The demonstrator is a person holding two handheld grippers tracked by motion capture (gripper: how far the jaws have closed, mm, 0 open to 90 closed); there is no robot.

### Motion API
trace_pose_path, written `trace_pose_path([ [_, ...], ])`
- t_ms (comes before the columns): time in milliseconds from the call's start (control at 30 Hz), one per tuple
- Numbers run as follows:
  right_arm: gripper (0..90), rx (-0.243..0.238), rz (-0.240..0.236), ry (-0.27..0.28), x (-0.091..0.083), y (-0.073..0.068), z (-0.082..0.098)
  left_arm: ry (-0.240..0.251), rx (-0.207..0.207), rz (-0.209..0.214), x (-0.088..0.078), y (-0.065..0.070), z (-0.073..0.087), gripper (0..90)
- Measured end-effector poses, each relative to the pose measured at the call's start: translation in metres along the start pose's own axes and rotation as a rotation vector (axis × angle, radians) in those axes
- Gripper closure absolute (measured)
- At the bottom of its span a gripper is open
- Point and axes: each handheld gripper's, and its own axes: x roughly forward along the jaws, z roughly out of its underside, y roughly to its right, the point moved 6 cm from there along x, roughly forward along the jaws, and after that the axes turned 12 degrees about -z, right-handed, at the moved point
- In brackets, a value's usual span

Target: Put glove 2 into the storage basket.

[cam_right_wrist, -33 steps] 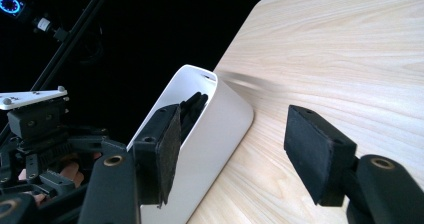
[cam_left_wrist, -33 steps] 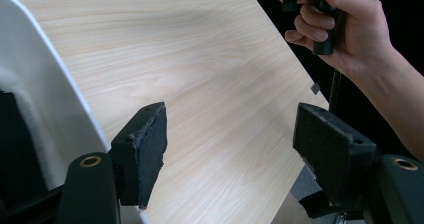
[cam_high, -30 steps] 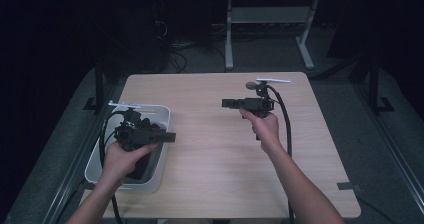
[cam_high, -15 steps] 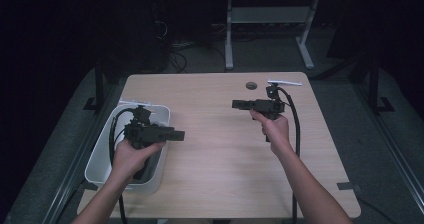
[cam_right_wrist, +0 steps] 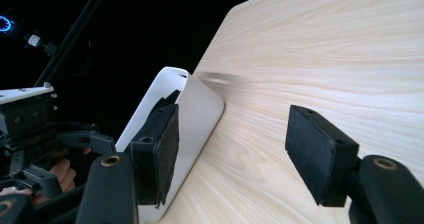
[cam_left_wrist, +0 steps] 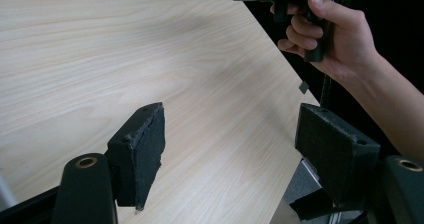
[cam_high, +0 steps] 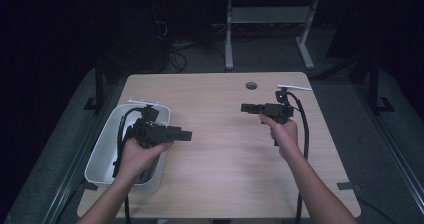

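The left hand-held gripper (cam_high: 186, 134) hangs over the near edge of a white tub (cam_high: 107, 149) at the left of the pale wood-grain surface (cam_high: 225, 149), its jaws spread wide with nothing between them. The right hand-held gripper (cam_high: 245, 107) is held above the right part of the surface, likewise released and empty. A round hole (cam_high: 251, 85) sits near the far edge. No brand, label or writing can be read on the tub, the surface or either gripper.
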Motion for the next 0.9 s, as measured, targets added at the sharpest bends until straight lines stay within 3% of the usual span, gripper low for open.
trace_pose_path([
  [433,37.7,0.009,0.010,0.011,-0.023,0.008,0.007,0.005,0.009,0.005,0.014,0.008,-0.001,26.8],
  [600,37.4,0.000,0.018,0.010,-0.031,0.009,0.008,0.009,0.023,0.012,0.018,0.012,-0.001,26.8],
  [633,37.4,0.001,0.016,0.011,-0.033,0.010,0.009,0.013,0.042,0.010,0.019,0.012,-0.001,26.8],
  [900,37.2,0.019,0.028,0.012,-0.053,0.022,0.016,0.013,0.033,0.016,0.027,0.020,0.000,26.0],
])
